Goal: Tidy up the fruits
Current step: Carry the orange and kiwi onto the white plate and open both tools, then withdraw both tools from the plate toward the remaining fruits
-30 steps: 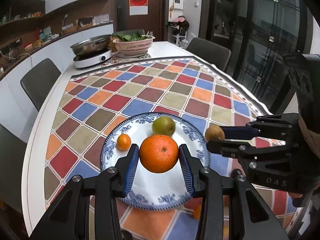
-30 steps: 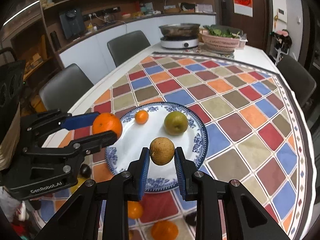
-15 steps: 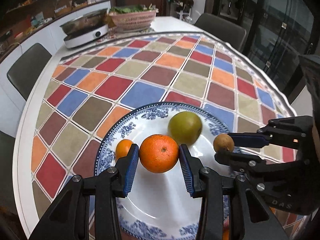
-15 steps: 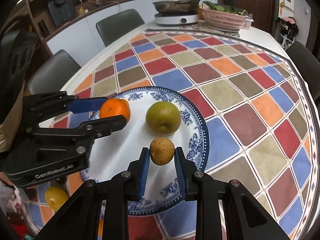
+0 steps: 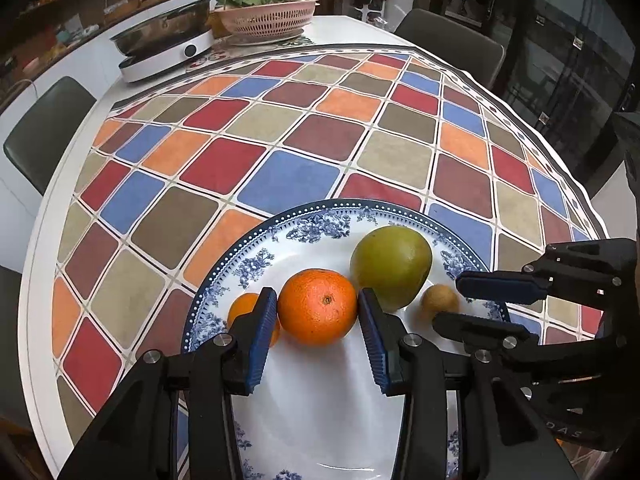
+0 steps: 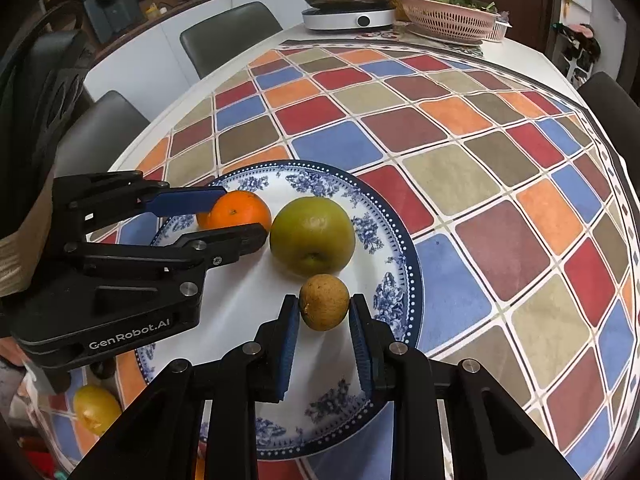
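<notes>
A blue-and-white plate lies on the chequered tablecloth. On it sit a green round fruit, a small tangerine and a big orange. My left gripper straddles the orange, which rests on the plate. Its jaws are opening, and the pads barely clear the peel. To the right, my right gripper is shut on a small brown fruit, low over the plate just in front of the green fruit. The right wrist view shows the left gripper side-on around the orange.
A yellow fruit lies on the cloth below the left gripper, near the table's front edge. At the far end stand a cooker with a pan and a pink basket of greens. Grey chairs ring the table.
Both grippers came down and forward over the plate with their fruits. The orange now rests on the plate and the left pads stand slightly wider. The right grip is unchanged.
</notes>
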Demonstrator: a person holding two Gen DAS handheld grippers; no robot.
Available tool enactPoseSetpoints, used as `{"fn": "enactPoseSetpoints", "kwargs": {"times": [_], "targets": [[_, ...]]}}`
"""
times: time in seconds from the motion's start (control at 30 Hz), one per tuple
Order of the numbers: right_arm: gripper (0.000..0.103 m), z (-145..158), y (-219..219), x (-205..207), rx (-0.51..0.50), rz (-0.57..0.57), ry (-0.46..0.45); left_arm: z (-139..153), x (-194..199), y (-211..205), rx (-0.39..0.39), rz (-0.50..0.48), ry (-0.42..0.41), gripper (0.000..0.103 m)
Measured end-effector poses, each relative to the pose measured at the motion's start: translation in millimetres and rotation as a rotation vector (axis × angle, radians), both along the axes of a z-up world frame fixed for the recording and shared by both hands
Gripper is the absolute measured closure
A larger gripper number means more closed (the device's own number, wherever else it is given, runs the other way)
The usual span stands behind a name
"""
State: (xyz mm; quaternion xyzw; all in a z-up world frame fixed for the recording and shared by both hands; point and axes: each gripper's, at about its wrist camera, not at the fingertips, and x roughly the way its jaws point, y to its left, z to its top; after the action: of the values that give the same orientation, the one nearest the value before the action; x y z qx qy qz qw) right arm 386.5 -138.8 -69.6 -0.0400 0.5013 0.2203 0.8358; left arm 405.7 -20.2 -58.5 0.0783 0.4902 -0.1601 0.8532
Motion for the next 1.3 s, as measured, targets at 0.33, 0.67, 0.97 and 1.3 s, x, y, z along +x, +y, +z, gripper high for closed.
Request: {"fn": "enactPoseSetpoints", "kwargs": {"times": [0.33,0.67,0.97,1.3], "targets": [[0.062,13,-6,-8,0.019,-0.024,-0.025,26,-16,6,-0.017,0.039,-0.050,0.053],[0.062,40,-15,-32,0.032,-0.066,-0.087,62,-56,14,-0.043,0.086,-0.100,0.053],[0.062,84,-11,-75,0.046,-0.059,-0.192,102,-108,25,-0.064,0.100,-0.187,0.047],[0.048,115,-3,-124,0.048,-0.058,-0.272,134,-173,39,-0.040,0.092,-0.300,0.039]]}}
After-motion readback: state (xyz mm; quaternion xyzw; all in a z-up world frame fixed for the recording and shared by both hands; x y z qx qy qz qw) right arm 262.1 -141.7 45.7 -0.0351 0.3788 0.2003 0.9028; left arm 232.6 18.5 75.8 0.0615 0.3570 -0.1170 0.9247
